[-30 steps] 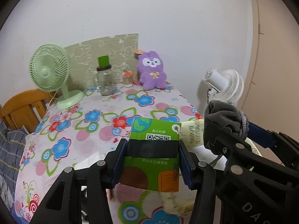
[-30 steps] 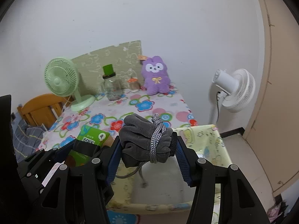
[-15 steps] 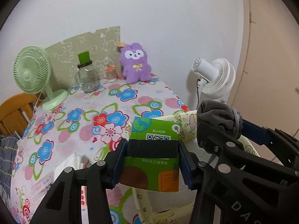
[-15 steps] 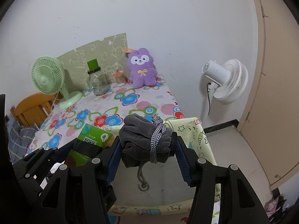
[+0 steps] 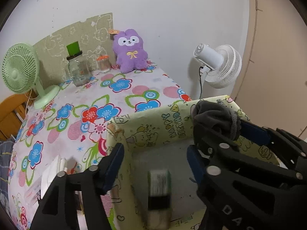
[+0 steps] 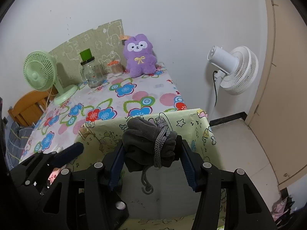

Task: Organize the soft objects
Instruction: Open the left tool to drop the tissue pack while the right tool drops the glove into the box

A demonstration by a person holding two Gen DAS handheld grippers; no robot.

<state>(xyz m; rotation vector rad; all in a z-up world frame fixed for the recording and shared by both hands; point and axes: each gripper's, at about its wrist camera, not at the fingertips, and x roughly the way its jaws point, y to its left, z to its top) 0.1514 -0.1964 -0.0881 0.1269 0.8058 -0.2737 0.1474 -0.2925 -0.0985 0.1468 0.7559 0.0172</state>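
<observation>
— So what is the left tongs (image 5: 155, 153) doing?

— It is wide apart, with nothing in it. It hangs over the yellow-green box (image 5: 153, 126). A green packet (image 5: 158, 186) is down inside the box, right under it. The packet looks blurry.

— And the right tongs (image 6: 151, 157)?

— It squeezes a gray cloth bundle (image 6: 145, 143). A gray cord (image 6: 160, 145) goes around the bundle, and the cord's end dangles down over the box.

— Where is the box?

— At the edge of the surface (image 5: 76, 103), the one with the flower cloth on it. I cannot tell if it sits on the surface or beside it.

— What else is on there?

— A purple plush toy (image 5: 130, 53) sits at the back by the wall. Near it are a glass jar (image 5: 77, 71) and a green fan (image 5: 21, 67). A white fan (image 6: 233, 71) stands on the floor by the wall.
</observation>
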